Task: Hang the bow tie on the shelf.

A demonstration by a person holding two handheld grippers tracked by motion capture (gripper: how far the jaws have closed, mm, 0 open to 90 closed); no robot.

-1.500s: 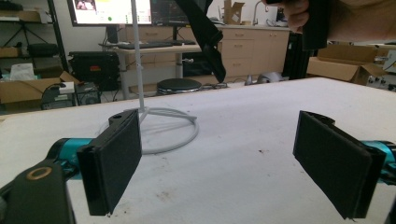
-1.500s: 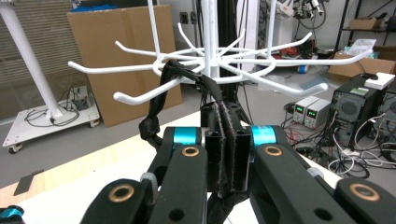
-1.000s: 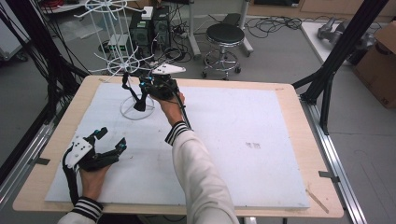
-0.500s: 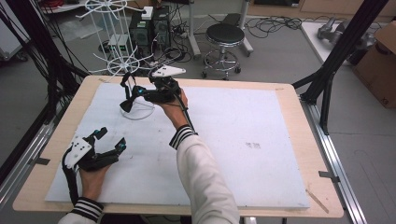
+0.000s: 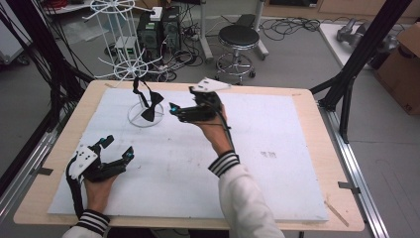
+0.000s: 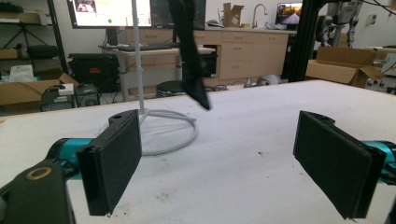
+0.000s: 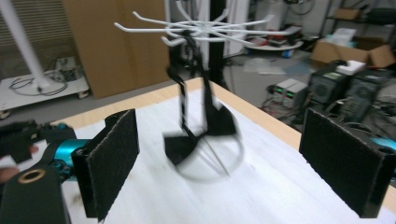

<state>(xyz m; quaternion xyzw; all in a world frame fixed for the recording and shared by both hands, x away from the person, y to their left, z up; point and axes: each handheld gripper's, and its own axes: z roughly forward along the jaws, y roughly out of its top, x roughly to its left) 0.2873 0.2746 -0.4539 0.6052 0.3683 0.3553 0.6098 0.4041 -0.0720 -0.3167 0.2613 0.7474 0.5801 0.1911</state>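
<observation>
while my right gripper (image 5: pixel 173 110) hovered with jaws spread and empty, the black bow tie (image 5: pixel 148 104) hung from the white rack (image 5: pixel 130 67) just ahead. my left gripper (image 5: pixel 117 148) rested low, jaws spread wide too.

Stool (image 5: pixel 239 37), computer towers (image 5: pixel 159 27), cardboard box (image 5: pixel 402 59).

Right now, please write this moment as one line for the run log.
right gripper: open, empty, beside stand | bow tie: hanging on white stand | left gripper: open, empty, near front edge
</observation>
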